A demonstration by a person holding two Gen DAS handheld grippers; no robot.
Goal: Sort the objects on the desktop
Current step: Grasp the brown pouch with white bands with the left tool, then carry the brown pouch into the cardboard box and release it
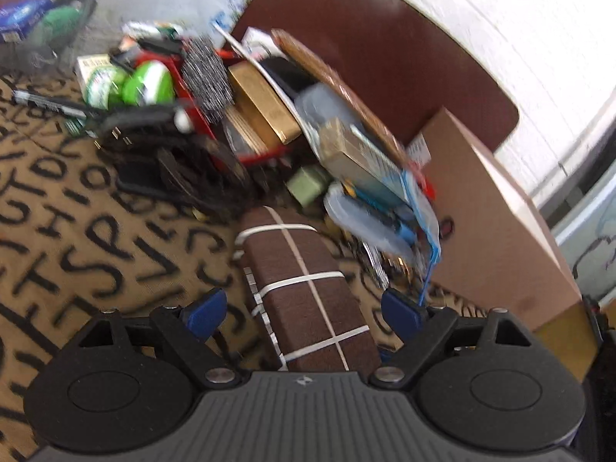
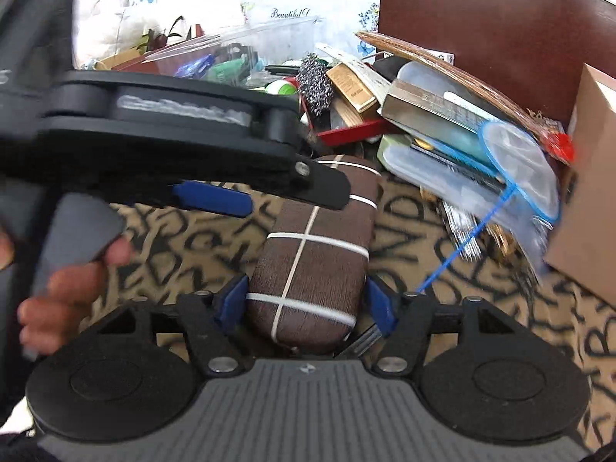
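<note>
A brown case with white bands [image 2: 308,265] lies on the letter-print cloth [image 2: 184,242]. My right gripper [image 2: 306,306] is shut on the near end of the brown case, its blue pads against both sides. In the left wrist view the same case [image 1: 304,288] lies between the blue pads of my left gripper [image 1: 304,313], which is open and stands wide of the case's sides. The left gripper [image 2: 215,177] also shows in the right wrist view, reaching in from the left over the far end of the case.
A pile of clutter lies beyond the case: a red tray [image 1: 200,115] with green tubs [image 1: 148,82], a gold box [image 1: 265,104], clear plastic boxes [image 2: 462,169] and black cables [image 1: 173,161]. A cardboard box [image 1: 496,223] stands at the right. A dark red chair back [image 2: 500,30] rises behind.
</note>
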